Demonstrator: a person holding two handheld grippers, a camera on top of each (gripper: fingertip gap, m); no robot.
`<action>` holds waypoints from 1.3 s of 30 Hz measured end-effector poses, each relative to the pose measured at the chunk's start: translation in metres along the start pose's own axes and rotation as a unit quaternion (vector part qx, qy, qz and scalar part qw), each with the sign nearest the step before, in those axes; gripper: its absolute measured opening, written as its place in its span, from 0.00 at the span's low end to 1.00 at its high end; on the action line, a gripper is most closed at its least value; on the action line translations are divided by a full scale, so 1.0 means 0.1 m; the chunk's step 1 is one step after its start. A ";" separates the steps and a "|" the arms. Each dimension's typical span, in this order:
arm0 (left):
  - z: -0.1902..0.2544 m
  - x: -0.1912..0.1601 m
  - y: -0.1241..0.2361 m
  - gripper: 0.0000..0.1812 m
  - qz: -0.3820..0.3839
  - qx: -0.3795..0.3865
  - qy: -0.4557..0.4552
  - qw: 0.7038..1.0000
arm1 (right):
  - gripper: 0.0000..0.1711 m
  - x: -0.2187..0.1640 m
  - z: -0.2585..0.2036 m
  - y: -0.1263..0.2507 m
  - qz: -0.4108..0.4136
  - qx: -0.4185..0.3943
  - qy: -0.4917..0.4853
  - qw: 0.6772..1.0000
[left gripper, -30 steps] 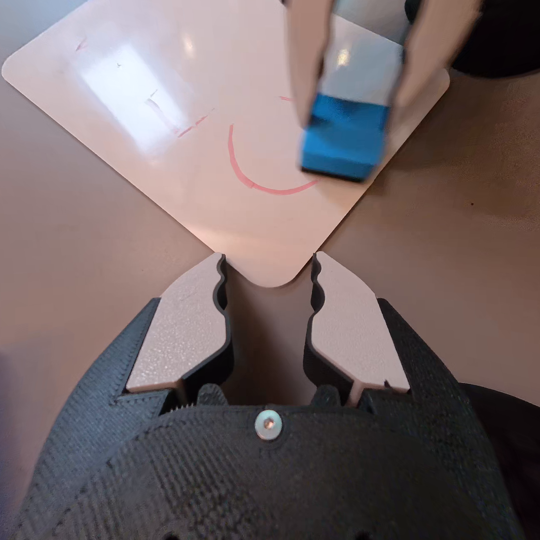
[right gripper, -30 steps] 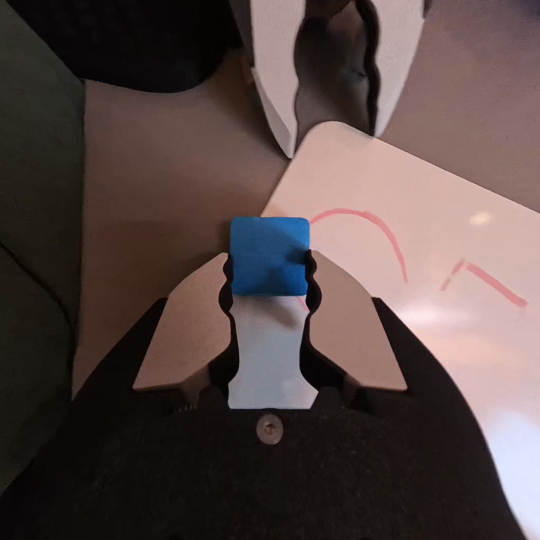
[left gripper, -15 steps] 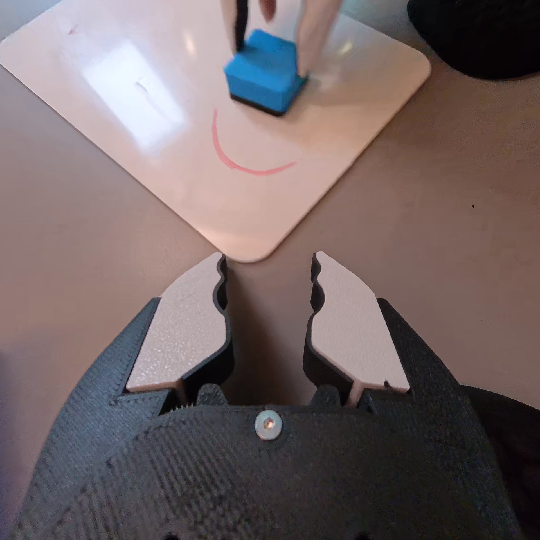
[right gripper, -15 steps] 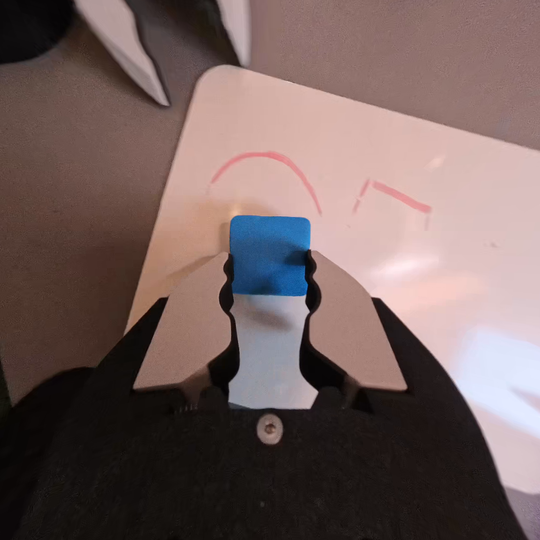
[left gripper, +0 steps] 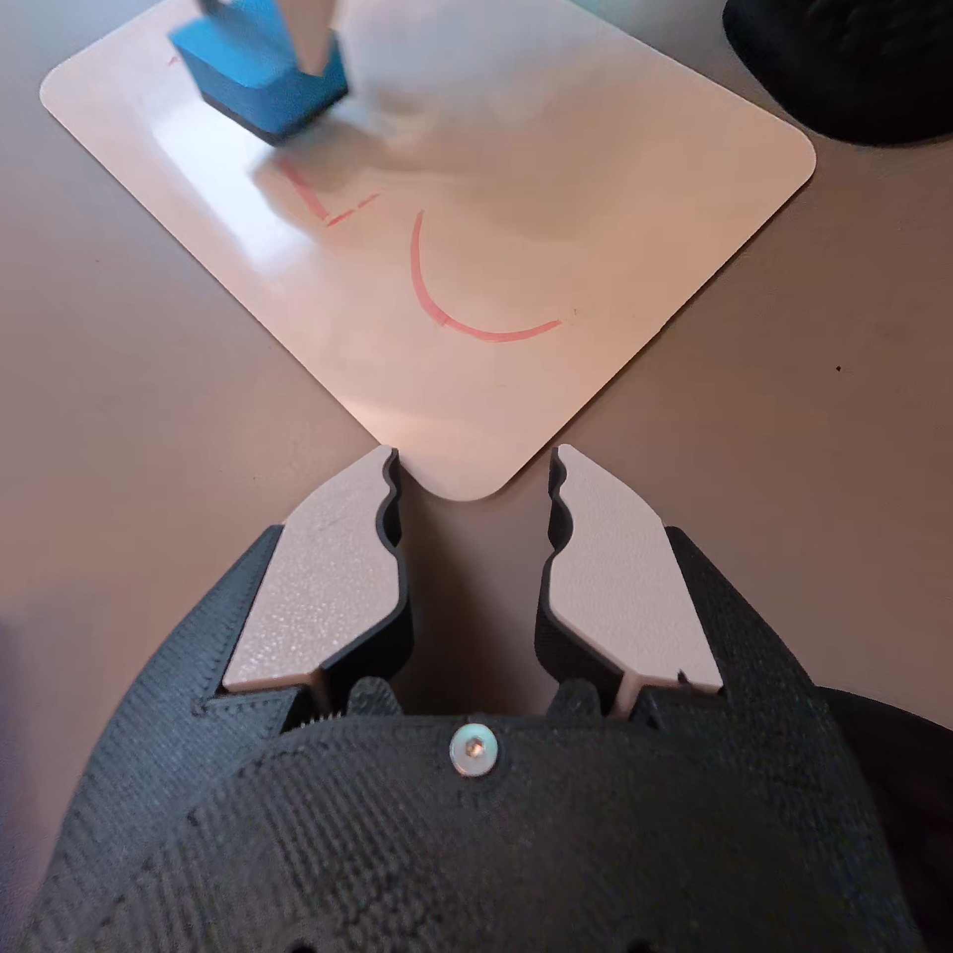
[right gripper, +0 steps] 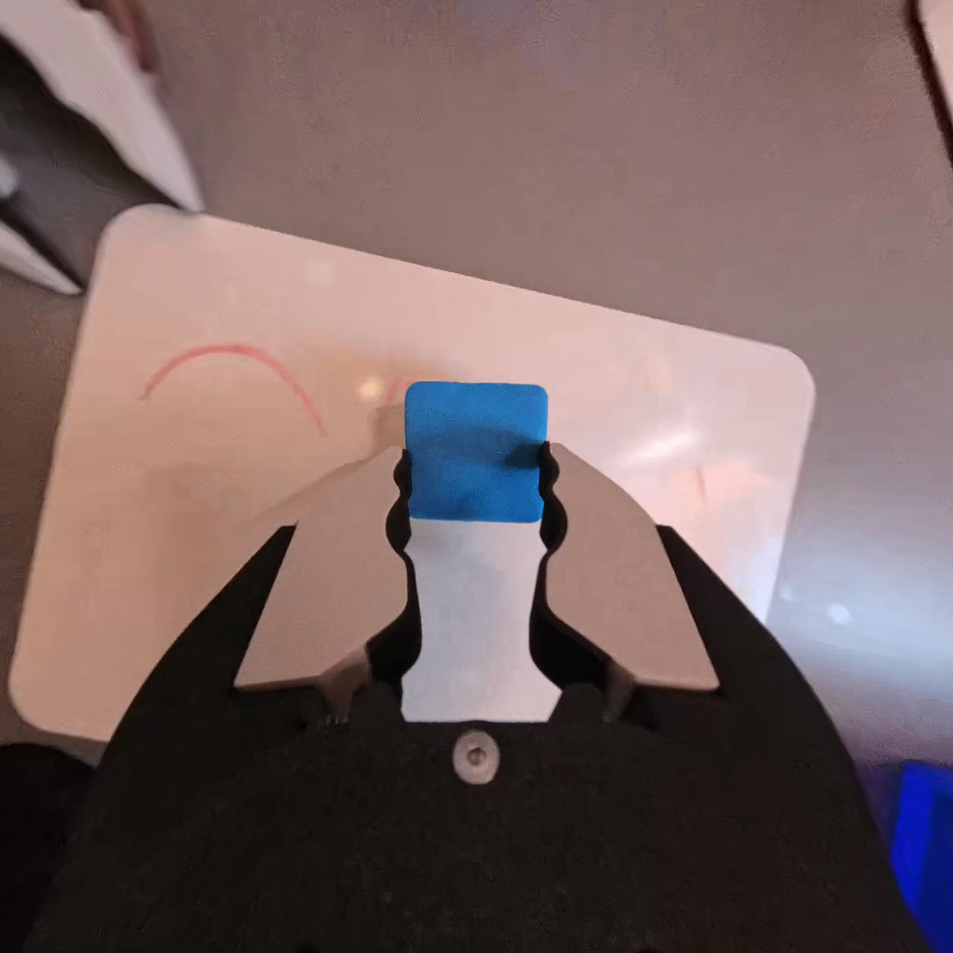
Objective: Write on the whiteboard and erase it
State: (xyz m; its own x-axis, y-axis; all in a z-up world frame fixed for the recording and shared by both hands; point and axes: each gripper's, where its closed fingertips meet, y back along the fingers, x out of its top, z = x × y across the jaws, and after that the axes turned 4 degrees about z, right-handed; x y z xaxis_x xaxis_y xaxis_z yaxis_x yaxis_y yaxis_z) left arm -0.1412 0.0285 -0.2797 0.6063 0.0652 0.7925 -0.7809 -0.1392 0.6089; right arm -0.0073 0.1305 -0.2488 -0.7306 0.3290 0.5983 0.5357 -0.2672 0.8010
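Blue eraser [right gripper: 474, 454], clamped in my right gripper [right gripper: 474, 451], now sits farther along the board [left gripper: 515, 412], whose corner points between my empty, parted left gripper [left gripper: 473, 454].

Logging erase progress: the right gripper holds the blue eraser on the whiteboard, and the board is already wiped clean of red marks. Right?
Not quite. The right gripper does hold the blue eraser on the whiteboard, but the board is not clean: the left wrist view shows a red curved line and red angular strokes not yet wiped.

Glossy smooth whiteboard [left gripper: 515, 129]; matt foam-like eraser [right gripper: 474, 448]; matt table [left gripper: 129, 412].
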 end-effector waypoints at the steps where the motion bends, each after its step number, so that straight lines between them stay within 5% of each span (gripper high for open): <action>1: 0.00 0.00 0.00 0.31 0.000 0.001 0.001 1.000 | 0.28 -0.05 0.26 -0.02 -0.003 -0.014 -0.036 0.999; 4: -0.02 0.01 -0.01 0.31 0.000 0.009 0.007 1.000 | 0.28 -0.12 0.46 -0.14 -0.001 0.002 -0.073 0.997; 10: -0.02 0.01 -0.02 0.31 -0.001 0.010 0.010 1.000 | 0.27 0.23 -1.02 -0.36 -0.012 0.112 0.087 0.990; 15: -0.02 0.01 -0.02 0.31 0.000 0.011 0.010 1.000 | 0.27 0.25 -1.68 -0.33 0.007 0.179 0.128 0.975; 17: -0.02 0.01 -0.02 0.31 0.000 0.011 0.011 1.000 | 0.28 0.23 -1.65 -0.23 0.014 0.184 0.107 0.977; 21: -0.02 0.01 -0.02 0.31 0.000 0.011 0.012 1.000 | 0.28 0.17 -0.59 -0.07 0.008 0.039 0.052 0.998; 23: -0.02 0.01 -0.02 0.31 0.000 0.012 0.012 1.000 | 0.28 -0.03 -0.33 -0.13 -0.020 0.038 0.005 0.999; 31: -0.02 0.01 -0.02 0.31 0.000 0.011 0.015 1.000 | 0.27 0.14 -1.72 -0.26 0.000 0.159 0.149 0.976; 33: -0.02 0.01 -0.02 0.31 0.000 0.011 0.015 1.000 | 0.27 0.19 -1.50 -0.20 0.007 0.139 0.127 0.982; 37: -0.02 0.01 -0.02 0.31 0.001 0.011 0.014 1.000 | 0.27 0.18 0.04 -0.04 0.020 -0.013 0.014 1.000; 39: -0.02 0.01 -0.02 0.31 0.001 0.011 0.015 1.000 | 0.27 0.02 0.45 -0.10 0.005 -0.024 -0.033 0.999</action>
State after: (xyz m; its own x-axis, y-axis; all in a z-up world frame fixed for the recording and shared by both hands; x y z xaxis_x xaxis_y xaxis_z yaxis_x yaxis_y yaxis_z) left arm -0.1396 0.0309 -0.2800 0.6001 0.0937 0.7944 -0.7782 -0.1614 0.6069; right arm 0.0051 0.1747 -0.2542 -0.6957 0.3841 0.6070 0.5202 -0.3134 0.7945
